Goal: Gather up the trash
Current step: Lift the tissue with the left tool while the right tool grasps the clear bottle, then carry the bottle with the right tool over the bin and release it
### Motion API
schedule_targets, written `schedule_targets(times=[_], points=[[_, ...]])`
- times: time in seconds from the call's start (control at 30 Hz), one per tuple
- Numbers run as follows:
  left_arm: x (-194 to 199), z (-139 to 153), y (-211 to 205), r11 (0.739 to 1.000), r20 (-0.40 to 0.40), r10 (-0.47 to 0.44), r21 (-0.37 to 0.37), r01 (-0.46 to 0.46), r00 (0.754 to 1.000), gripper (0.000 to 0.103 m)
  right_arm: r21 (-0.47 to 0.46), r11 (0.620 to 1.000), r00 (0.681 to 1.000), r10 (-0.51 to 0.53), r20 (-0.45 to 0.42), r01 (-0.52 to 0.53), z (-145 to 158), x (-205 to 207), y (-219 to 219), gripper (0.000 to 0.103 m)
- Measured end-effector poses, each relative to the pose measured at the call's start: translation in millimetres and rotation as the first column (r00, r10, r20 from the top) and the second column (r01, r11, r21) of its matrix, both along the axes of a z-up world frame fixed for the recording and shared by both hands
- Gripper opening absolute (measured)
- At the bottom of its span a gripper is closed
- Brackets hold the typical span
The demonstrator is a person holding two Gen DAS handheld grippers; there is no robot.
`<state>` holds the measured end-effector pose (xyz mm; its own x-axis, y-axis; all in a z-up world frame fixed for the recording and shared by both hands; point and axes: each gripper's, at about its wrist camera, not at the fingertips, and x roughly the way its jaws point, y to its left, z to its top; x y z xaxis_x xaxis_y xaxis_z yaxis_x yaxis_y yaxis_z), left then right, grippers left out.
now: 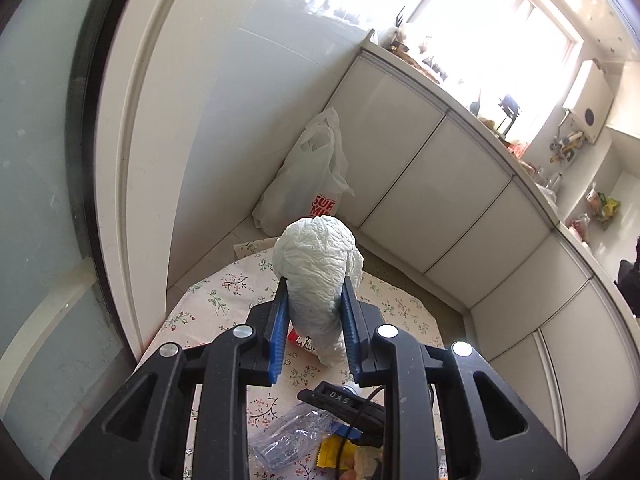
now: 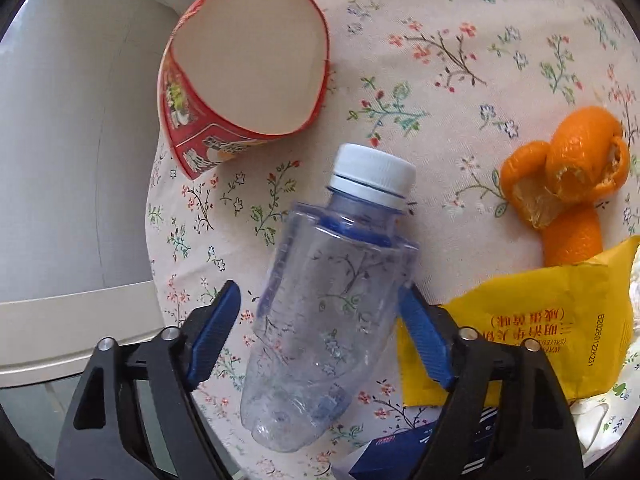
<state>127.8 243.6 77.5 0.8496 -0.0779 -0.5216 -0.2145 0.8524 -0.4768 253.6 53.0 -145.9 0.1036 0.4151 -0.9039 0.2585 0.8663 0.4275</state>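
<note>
Your bench (image 2: 500, 12) is a small one under a floral cloth, tucked into a kitchen corner with white cabinet doors (image 1: 432, 184) running along beneath a bright window (image 1: 492, 32). Off the bench's far edge, a white plastic bag (image 1: 304, 176) with red lettering slumps on the floor against the wall.

Your left gripper (image 1: 315, 304) is up above the bench, jaws clamped on a crumpled white paper ball (image 1: 318, 264) that bulges out past the blue pads (image 1: 277, 332).

Your right gripper (image 2: 320, 320) is low over the bench, jaws spread wide either side of a clear plastic bottle (image 2: 320, 312) lying there with its white cap pointing away from you; neither pad touches it.

Beyond the bottle's cap, a red paper cup (image 2: 240, 68) lies on its side near the bench edge, mouth open toward you. Right of the bottle, orange peel (image 2: 572, 184) curls up, and a yellow wrapper (image 2: 532, 320) sits just beside your right jaw, overlapping the peel's near end. A blue packet (image 2: 396, 456) pokes in by the bottle's base.
</note>
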Motion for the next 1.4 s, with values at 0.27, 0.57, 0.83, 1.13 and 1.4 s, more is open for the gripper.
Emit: schedule_targets(times=[0.27, 0.57, 0.83, 1.13, 1.4], points=[[-3.7, -5.0, 2.1, 1.000, 0.000, 0.008, -0.025, -0.008, 1.000, 0.025, -0.007, 1.000, 0.993, 0.012, 0.119, -0.011, 11.5, 0.3, 2.3, 0.059], [-1.7, -2.8, -7.5, 1.000, 0.001, -0.007, -0.029, 0.007, 1.000, 0.025, 0.009, 1.000, 0.966, 0.015, 0.257, -0.018, 62.8, -5.6, -22.5, 0.059], [0.9, 3.4, -35.7, 0.999, 0.009, -0.045, -0.003, 0.045, 0.999, 0.025, 0.003, 0.999, 0.931, -0.051, 0.360, 0.053, 104.0, -13.6, -85.6, 0.059], [6.8, 1.7, -88.9, 0.989, 0.004, -0.113, 0.092, 0.112, 0.994, 0.025, -0.085, 0.984, 0.832, -0.087, 0.548, 0.158, 150.2, -37.0, -165.5, 0.059], [4.9, -0.9, -137.3, 0.972, 0.031, -0.189, 0.150, 0.182, 0.981, 0.025, -0.179, 0.949, 0.720, -0.068, 0.690, 0.261, 177.6, -72.2, -221.7, 0.059]])
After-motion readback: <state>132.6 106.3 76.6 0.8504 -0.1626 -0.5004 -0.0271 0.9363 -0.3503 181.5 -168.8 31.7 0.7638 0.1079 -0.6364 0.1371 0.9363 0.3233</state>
